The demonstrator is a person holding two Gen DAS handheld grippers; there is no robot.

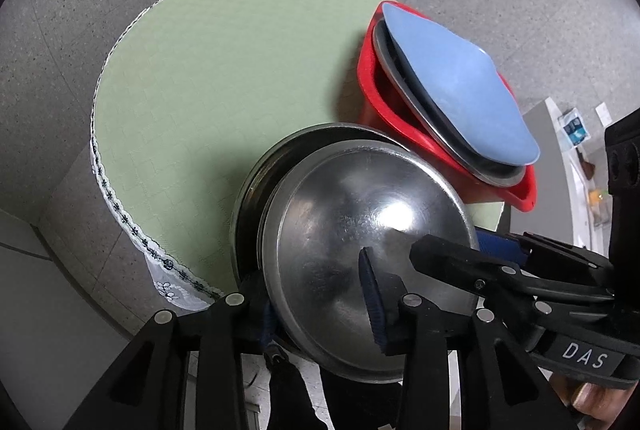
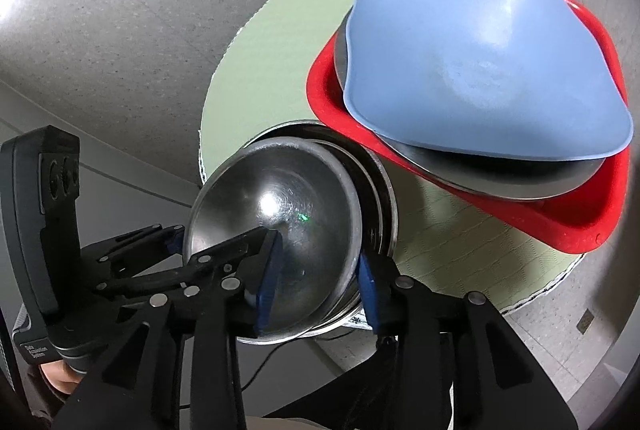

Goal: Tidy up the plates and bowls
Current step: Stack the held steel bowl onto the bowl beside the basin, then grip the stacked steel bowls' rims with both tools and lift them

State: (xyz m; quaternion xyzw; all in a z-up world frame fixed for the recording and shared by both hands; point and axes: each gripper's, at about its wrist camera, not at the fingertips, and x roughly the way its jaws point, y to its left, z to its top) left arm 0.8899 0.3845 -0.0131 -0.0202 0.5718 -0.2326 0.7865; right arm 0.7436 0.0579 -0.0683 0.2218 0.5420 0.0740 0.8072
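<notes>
Sitting upside down at the near edge of the round green-clothed table (image 1: 200, 101), a steel bowl (image 1: 352, 238) caps a stack of other steel dishes (image 1: 256, 185), of which only dark rims show, so their number cannot be told. Its own near rim is covered by gripper parts in both wrist views.

Beyond the bowl, toward the table's right side, a red plastic basin (image 1: 384, 117) holds a steel plate (image 1: 440, 133) topped by an overturned blue square plate (image 1: 460, 77); the blue plate hides most of what lies under it, and the basin's far corner is cut off by it in the right wrist view.

The left gripper (image 1: 320, 314) straddles the bowl's near left rim: one blue-padded finger lies over the dome, the other sits outside the rim, mostly hidden. Its jaws stand narrowly apart; whether the pads press the rim is hard to make out.

The right gripper (image 2: 316, 290) straddles the bowl's near right rim the same way, one pad over the dome and one outside, with a visible gap on the outer side, narrowly parted. Each gripper also appears at the edge of the other's view, reaching onto the dome from the opposite side. A bit of a hand (image 1: 592, 398) shows below the right gripper's handle.
</notes>
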